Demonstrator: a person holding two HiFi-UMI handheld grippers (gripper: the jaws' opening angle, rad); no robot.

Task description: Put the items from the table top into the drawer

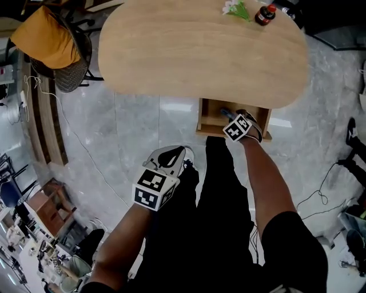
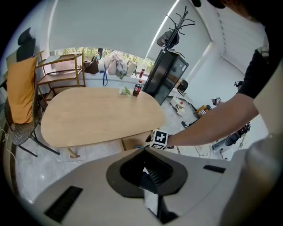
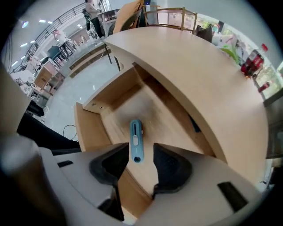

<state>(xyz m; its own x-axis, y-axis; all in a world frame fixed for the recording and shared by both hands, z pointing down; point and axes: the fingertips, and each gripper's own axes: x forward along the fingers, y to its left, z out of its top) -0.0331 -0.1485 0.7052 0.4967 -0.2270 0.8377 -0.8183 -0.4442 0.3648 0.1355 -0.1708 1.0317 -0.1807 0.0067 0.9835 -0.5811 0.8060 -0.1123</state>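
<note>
A blue utility knife lies flat on the bottom of the open wooden drawer under the table's near edge. My right gripper points down into the drawer with its jaws apart on either side of the knife's near end, and the pads do not press on it. My left gripper hangs over the floor, left of the drawer, and its jaws look shut and empty. On the far side of the oval table stand a red-capped bottle and a green-and-white bundle.
A chair draped in orange cloth stands left of the table. Cables run over the pale tiled floor. A black cabinet and a wooden shelf stand behind the table.
</note>
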